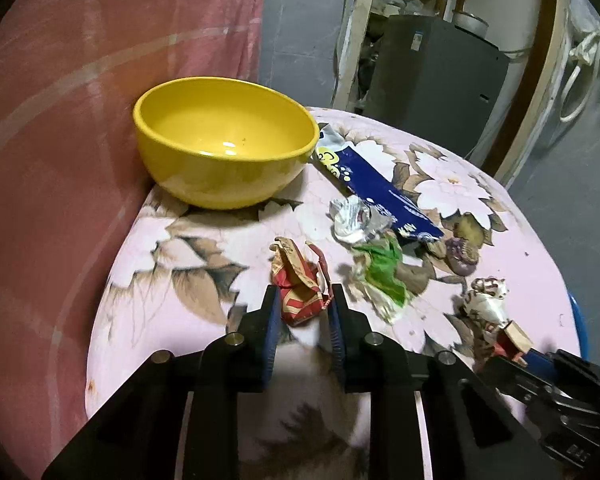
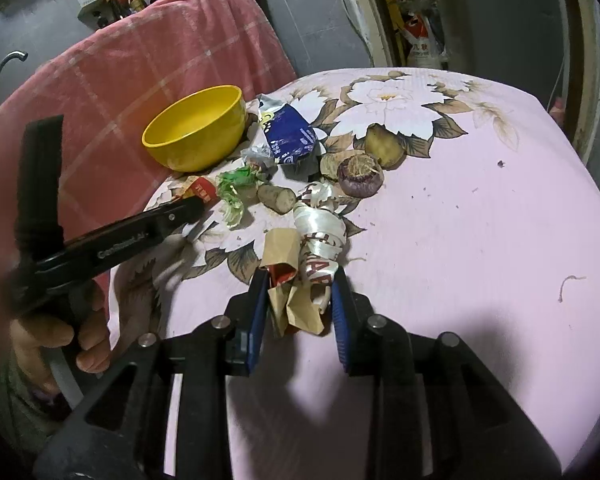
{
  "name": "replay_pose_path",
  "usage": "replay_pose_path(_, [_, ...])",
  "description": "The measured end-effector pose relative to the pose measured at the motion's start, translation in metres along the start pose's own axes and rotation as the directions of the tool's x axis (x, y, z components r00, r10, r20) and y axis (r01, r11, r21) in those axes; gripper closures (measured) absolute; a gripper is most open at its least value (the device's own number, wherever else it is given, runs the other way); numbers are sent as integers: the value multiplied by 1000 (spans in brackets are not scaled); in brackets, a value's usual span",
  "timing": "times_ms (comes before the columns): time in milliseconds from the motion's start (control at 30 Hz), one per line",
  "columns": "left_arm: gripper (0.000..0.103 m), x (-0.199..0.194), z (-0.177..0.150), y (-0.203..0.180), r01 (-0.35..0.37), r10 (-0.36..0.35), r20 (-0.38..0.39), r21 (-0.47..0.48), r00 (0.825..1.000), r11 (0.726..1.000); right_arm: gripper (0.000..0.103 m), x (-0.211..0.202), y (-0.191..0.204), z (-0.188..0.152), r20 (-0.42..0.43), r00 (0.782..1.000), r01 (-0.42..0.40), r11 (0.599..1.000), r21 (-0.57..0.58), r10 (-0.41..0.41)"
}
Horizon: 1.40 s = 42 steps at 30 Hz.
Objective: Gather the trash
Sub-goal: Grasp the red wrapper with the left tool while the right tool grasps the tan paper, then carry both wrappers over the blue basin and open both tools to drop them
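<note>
Left wrist: left gripper (image 1: 302,300) clamped on red wrapper (image 1: 300,286), long axis pointing away; right gripper (image 2: 300,294) clamped on brown paper (image 2: 296,300).

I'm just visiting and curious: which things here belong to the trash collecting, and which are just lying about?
Part of the job: red wrapper, green wrapper, blue packet, crumpled foil, white ribbon and brown paper, yellow bowl.

Just lying about: pink blanket, two root vegetables, floral tablecloth.
</note>
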<state>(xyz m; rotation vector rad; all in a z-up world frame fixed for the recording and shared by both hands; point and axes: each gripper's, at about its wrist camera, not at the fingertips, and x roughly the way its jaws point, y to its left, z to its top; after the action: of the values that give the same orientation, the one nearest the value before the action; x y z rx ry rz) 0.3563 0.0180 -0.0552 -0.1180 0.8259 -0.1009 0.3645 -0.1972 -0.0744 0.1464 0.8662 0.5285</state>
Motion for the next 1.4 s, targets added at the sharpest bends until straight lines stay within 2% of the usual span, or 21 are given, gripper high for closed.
replay_pose_path(567, [84,-54,-43,-21,67,-67,-12,-12,998,998,54,-24,6,-25,-10,1000,11,1000,23,-10])
replay_pose_path(733, [84,-59,-55,-27,87,-88,-37,-19,995,996,43,-32,9,-33,-14,1000,10,1000,25,-10])
replay_pose_path(833, [86,-62,-61,-28,92,-93,-44,-23,995,995,39,-38,10,-38,-6,1000,30,999,26,-30])
replay_pose_path(1100, [89,-66,-69,-26,99,-100,-43,-33,994,995,39,-41,14,-47,13,999,48,999,15,-48])
replay_pose_path(1167, [91,-66,-70,-25,103,-104,-41,-38,994,994,41,-38,17,-44,16,999,44,999,13,-44])
replay_pose_path(1333, [92,-69,-71,-26,106,-108,-40,-42,993,993,85,-30,21,-40,2,999,35,999,8,-35])
replay_pose_path(1400, [93,-70,-71,-26,108,-110,-42,-43,993,993,89,-32,21,-42,8,1000,25,1000,8,-25])
